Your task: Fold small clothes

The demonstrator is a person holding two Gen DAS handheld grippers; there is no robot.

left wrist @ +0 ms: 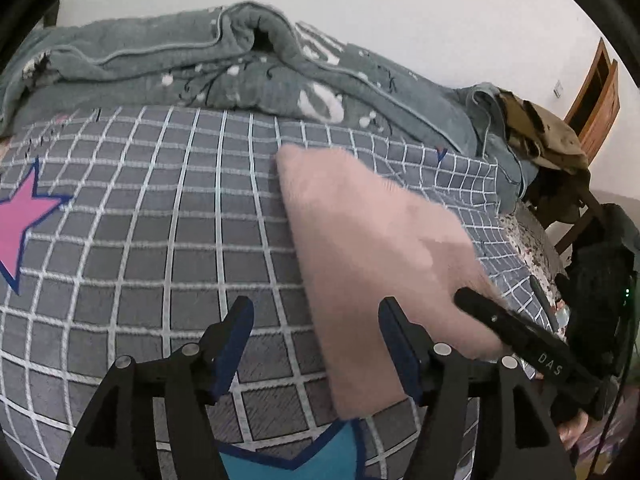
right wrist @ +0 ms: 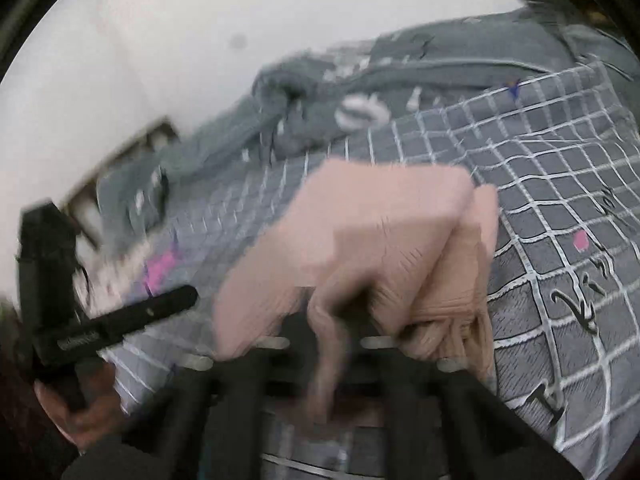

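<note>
A small pale pink knitted garment (left wrist: 360, 240) hangs over the grey checked bed sheet (left wrist: 160, 220), lifted at its near right end. My left gripper (left wrist: 316, 320) is open and empty, its blue-padded fingers (left wrist: 236, 336) just above the sheet; the garment hangs just past its right finger. My right gripper (right wrist: 336, 320) is shut on a bunched edge of the pink garment (right wrist: 380, 232) and holds it up; this view is motion-blurred. The right gripper's black body also shows in the left wrist view (left wrist: 520, 336).
A crumpled grey blanket (left wrist: 200, 68) lies along the far side of the bed. A pile of clothes (left wrist: 540, 136) sits at the far right corner near a wooden chair (left wrist: 600, 92). A pink star print (left wrist: 20, 224) marks the sheet at left.
</note>
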